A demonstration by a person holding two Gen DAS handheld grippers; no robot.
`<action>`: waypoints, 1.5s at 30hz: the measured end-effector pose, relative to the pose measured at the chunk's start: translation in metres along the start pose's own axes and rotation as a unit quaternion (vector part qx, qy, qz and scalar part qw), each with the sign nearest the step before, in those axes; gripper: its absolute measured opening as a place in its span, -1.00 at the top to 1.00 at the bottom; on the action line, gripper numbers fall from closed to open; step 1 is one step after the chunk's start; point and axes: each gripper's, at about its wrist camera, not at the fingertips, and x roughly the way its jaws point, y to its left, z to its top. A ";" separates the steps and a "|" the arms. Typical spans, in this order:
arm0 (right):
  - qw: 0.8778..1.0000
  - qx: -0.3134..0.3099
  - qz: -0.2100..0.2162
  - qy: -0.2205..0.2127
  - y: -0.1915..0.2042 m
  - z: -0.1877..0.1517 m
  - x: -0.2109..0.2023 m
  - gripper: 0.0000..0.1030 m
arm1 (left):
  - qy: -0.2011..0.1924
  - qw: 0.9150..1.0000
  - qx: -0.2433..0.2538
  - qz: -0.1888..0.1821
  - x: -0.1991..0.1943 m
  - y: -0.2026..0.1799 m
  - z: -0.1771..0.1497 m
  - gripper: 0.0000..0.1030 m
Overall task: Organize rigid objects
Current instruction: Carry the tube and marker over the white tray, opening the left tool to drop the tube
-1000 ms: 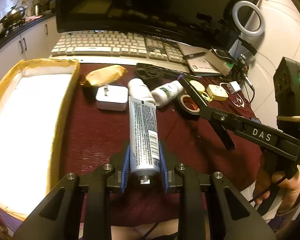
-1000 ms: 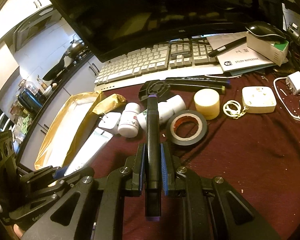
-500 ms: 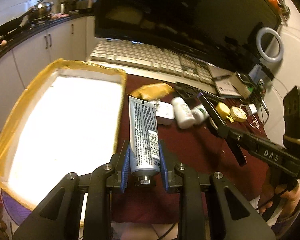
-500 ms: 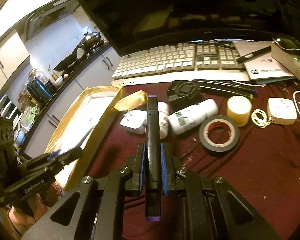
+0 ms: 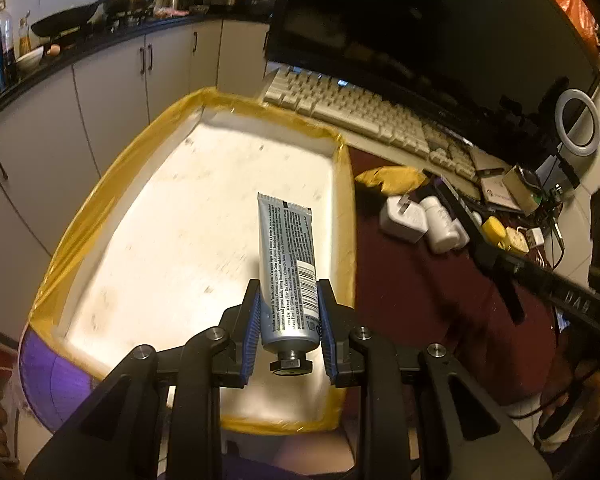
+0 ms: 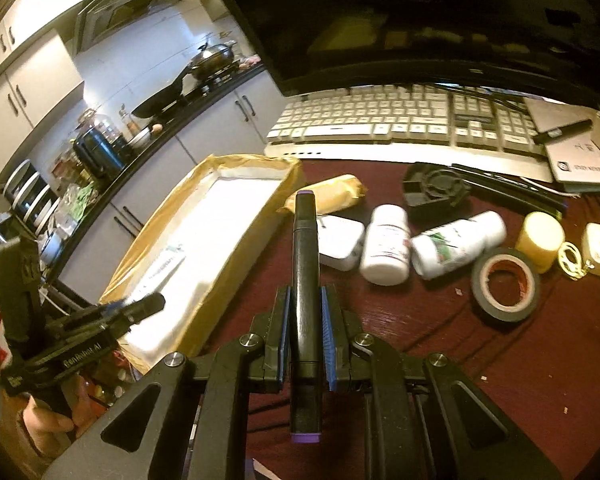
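Note:
My left gripper (image 5: 287,330) is shut on a silver tube (image 5: 288,264) with black print and a barcode, cap end toward the camera. The tube hangs over the white floor of a shallow tray with yellow-taped rims (image 5: 342,208), near its right wall. My right gripper (image 6: 305,336) is shut on a black marker with purple ends (image 6: 306,272), held over the maroon cloth just right of the tray (image 6: 256,220). In the right wrist view the left gripper (image 6: 140,306) shows at the tray's near end, with the tube (image 6: 164,266) over the tray.
On the maroon cloth lie a white charger (image 6: 338,242), two white bottles (image 6: 386,244) (image 6: 458,242), a black tape roll (image 6: 504,284), a yellow cylinder (image 6: 540,240), a tan packet (image 6: 332,192) and a black fan (image 6: 436,188). A keyboard (image 6: 400,120) and monitor stand behind.
My left gripper has carried the tube leftward from over the maroon cloth to above the tray. My right gripper has also shifted left with the marker, closer to the tray.

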 end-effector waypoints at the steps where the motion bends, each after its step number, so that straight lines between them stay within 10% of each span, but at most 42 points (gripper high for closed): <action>1: 1.000 -0.003 0.003 0.002 0.004 0.002 0.002 0.74 | 0.005 1.000 -0.002 -0.001 0.002 0.003 -0.003 0.54; 24: 0.990 -0.011 0.127 0.067 0.081 0.043 0.116 0.74 | 0.067 0.992 0.104 0.008 0.026 -0.014 -0.018 0.54; 45: 0.993 -0.099 0.030 0.048 0.093 0.028 0.128 0.74 | 0.073 0.992 0.101 0.004 0.029 -0.010 -0.014 0.34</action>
